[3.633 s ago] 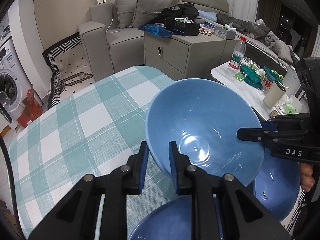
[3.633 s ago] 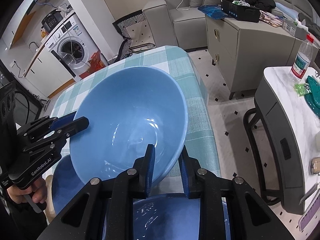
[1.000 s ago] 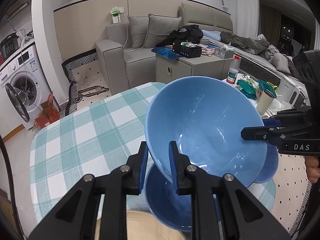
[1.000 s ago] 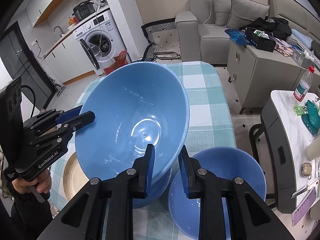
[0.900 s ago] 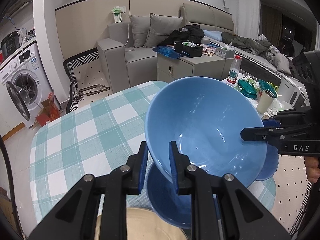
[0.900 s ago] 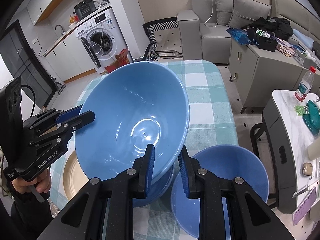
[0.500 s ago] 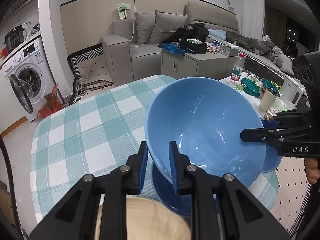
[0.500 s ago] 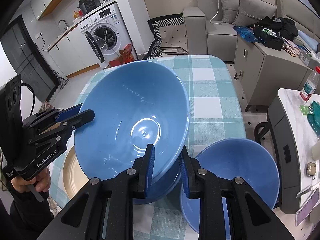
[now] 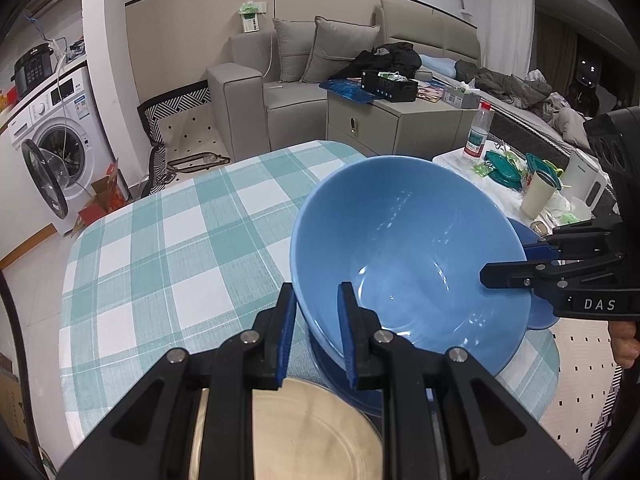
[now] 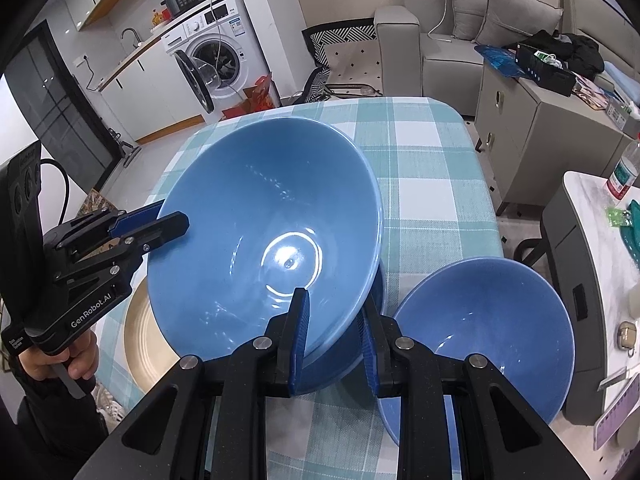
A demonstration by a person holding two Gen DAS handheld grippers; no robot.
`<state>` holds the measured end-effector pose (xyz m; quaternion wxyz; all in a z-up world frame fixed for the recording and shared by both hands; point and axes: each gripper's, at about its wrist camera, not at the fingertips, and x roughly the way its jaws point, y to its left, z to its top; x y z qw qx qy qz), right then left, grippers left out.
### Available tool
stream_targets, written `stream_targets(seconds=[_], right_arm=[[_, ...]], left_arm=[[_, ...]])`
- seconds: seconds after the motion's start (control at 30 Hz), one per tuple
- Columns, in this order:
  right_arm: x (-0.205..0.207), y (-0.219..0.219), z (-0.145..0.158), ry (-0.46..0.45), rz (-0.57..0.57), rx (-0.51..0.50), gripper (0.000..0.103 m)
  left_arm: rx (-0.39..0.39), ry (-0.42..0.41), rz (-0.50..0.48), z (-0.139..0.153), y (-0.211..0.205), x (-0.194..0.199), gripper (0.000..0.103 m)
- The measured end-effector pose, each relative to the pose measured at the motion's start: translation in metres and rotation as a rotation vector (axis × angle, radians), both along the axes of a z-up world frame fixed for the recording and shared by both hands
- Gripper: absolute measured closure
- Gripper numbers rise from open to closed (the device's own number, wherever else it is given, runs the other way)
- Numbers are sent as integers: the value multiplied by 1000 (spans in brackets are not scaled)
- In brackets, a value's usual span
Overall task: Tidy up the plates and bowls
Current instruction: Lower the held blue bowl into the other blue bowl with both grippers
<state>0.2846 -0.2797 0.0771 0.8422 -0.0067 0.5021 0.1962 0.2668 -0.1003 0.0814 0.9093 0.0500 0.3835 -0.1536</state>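
A large light-blue bowl (image 9: 408, 256) (image 10: 264, 240) hangs tilted above the checked table (image 9: 180, 260), held at opposite rims. My left gripper (image 9: 316, 304) is shut on its near rim and shows in the right wrist view (image 10: 172, 224) at the bowl's left edge. My right gripper (image 10: 334, 308) is shut on the other rim and shows in the left wrist view (image 9: 504, 266). Right under it sits a darker blue bowl (image 9: 340, 384) (image 10: 328, 364), mostly hidden. Another blue bowl (image 10: 480, 328) stands to the right of it, and a beige plate (image 9: 304, 432) (image 10: 140, 340) to its left.
The table's right edge (image 10: 492, 216) drops to the floor beside a white side table (image 10: 592, 200) with a bottle (image 9: 476, 136), cups and a kettle. Beyond stand a grey cabinet (image 9: 384, 124), a sofa and a washing machine (image 9: 52, 156). A hand (image 10: 60, 364) grips the left tool.
Held by both grippers, the light-blue bowl has sunk a little toward the darker bowl below it. Neither grip has changed.
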Motion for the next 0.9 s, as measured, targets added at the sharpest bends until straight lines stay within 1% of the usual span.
stream_targets(seconds=[0.47, 0.9], right_arm=[[1, 3, -18, 26, 10, -2, 79], [-3, 6, -24, 36, 11, -16, 79]], left_arm=[[6, 18, 1, -14, 1, -4, 84], [3, 34, 0, -22, -2, -3, 84]])
